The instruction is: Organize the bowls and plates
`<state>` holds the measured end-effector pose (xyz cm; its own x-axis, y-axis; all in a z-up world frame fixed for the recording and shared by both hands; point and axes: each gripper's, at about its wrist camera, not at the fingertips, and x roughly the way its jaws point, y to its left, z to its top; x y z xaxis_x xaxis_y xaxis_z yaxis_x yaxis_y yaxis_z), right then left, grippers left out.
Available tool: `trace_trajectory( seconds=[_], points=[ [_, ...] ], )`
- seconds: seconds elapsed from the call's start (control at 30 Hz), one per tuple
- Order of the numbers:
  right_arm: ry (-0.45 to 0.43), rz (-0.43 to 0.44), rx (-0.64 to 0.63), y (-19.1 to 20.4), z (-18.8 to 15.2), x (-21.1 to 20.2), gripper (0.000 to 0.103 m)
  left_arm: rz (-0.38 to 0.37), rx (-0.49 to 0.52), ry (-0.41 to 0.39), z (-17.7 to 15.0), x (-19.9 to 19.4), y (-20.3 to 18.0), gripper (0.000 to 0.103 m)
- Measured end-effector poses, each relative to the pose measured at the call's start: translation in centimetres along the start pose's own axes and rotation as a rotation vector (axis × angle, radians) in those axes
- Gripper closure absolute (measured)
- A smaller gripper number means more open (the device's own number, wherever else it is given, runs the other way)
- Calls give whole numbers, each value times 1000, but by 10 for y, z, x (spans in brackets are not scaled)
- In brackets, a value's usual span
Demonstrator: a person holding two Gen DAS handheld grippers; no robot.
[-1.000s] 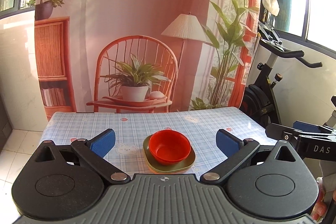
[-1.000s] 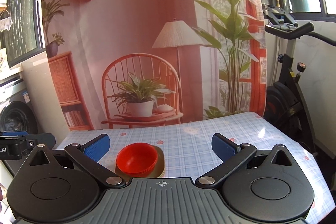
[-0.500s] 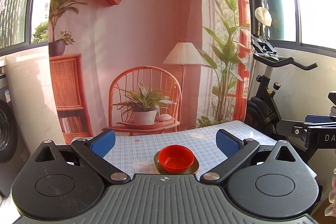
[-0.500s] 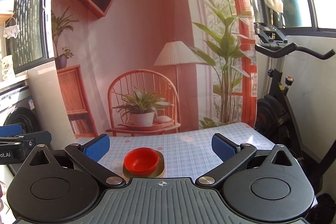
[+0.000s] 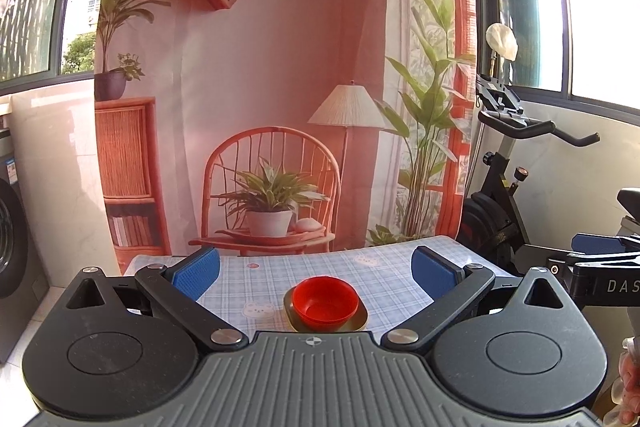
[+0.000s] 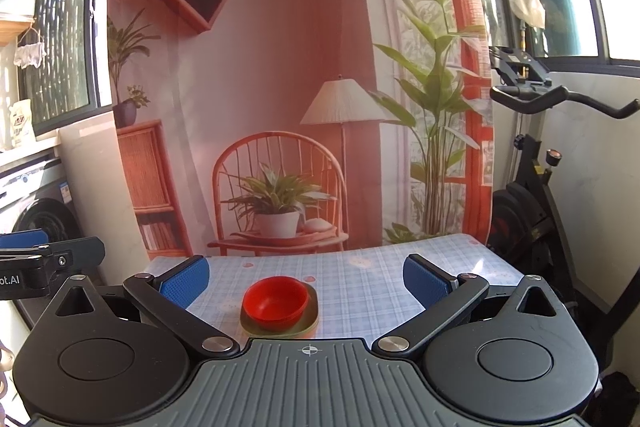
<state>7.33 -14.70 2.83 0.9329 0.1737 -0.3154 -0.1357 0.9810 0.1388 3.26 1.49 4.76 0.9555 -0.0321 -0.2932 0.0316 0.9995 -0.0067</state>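
Observation:
A stack of red bowls [image 5: 325, 304] sits on olive-green plates [image 5: 358, 321] on the checked tablecloth [image 5: 384, 267]. The same red bowls [image 6: 276, 303] and green plates [image 6: 310, 323] show in the right wrist view. My left gripper [image 5: 316, 273] is open and empty, held back from the table with the stack seen between its blue pads. My right gripper [image 6: 306, 277] is open and empty too, with the stack left of centre between its pads. The right gripper shows at the right edge of the left wrist view [image 5: 600, 267].
A printed backdrop [image 5: 280, 107] hangs behind the table. An exercise bike [image 5: 508, 195] stands at the right. A washing machine [image 6: 36, 223] is at the left. The table's right edge [image 6: 500, 263] is close to the bike.
Both grippers have drawn back and tilted up from the table. The bowl stack looks smaller and farther away. Both stay open.

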Motion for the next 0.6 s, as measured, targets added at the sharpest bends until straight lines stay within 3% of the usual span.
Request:
trace_trajectory(
  seconds=[0.6],
  points=[
    [-14, -9, 14, 0, 3, -9, 0, 0, -4, -14, 4, -8, 0, 0]
  ],
)
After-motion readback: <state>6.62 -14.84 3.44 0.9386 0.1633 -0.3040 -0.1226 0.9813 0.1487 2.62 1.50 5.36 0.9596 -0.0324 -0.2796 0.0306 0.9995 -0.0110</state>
